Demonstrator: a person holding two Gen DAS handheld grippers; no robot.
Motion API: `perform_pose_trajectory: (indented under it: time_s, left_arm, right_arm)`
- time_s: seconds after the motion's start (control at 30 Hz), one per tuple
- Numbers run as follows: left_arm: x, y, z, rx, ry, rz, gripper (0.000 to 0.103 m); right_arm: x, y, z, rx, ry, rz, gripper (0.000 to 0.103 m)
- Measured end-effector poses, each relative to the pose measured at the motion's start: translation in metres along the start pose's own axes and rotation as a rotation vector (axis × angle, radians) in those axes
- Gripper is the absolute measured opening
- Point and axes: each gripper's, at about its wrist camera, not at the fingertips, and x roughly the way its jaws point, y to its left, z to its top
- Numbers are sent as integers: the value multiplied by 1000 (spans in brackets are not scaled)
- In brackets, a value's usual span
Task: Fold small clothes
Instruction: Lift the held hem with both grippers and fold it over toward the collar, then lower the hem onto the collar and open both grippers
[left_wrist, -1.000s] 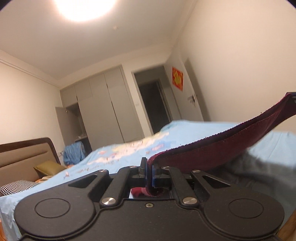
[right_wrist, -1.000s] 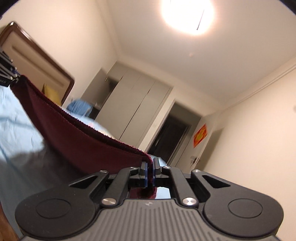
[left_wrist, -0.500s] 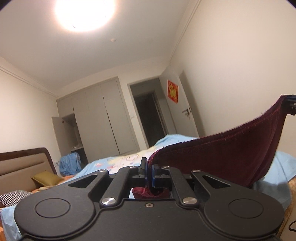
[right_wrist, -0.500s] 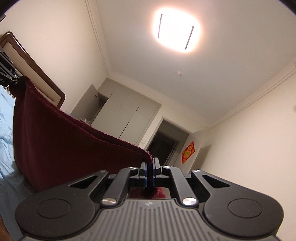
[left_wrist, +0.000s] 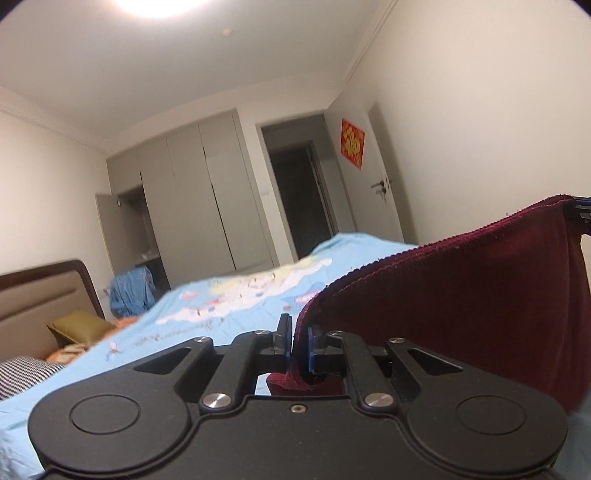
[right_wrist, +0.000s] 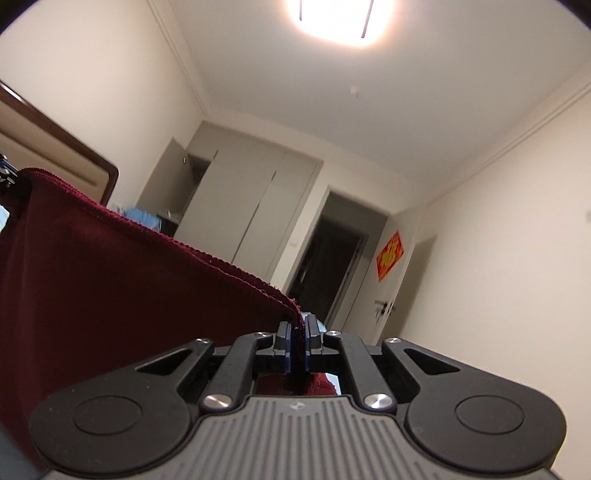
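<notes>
**Maroon cloth held up between two grippers**

The left gripper pinches one top corner of the maroon cloth, its fingers pressed together on the fabric. The right gripper clamps the opposite corner. The cloth hangs stretched between them, hemmed edge uppermost, above the light-blue bed sheet. A wardrobe stands behind.

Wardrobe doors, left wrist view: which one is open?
The leftmost door, swung outward at the wardrobe's left end, exposing a dark compartment behind it. The other tall grey panels sit flush and closed.
</notes>
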Motion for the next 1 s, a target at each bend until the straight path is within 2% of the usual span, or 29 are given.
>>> perform_pose_trajectory:
  time_s: [0.23,0.47,0.6,0.8,0.93,0.97,1.0]
  left_arm:
    - [100,3,-23,0,136,-12,9]
    - [169,6,-65,-4,273,-20,9]
    - [193,8,-88,-15,323,-26,9]
    - [217,7,-103,-35,370,-30,15]
    - [227,7,-110,-37,397,-30,23]
    - [227,6,-111,-39,401,-29,30]
    - [228,6,-111,-41,401,-22,36]
  right_arm:
    - [84,15,-28,28,145,39,6]
    - [138,40,-65,21,270,90,6]
    - [152,56,-83,12,319,111,6]
    - [169,69,-102,19,365,127,7]
    - [175,76,-109,12,383,140,11]
    - [175,78,-110,9,383,141,13]
    - [176,80,-110,6,384,144,22]
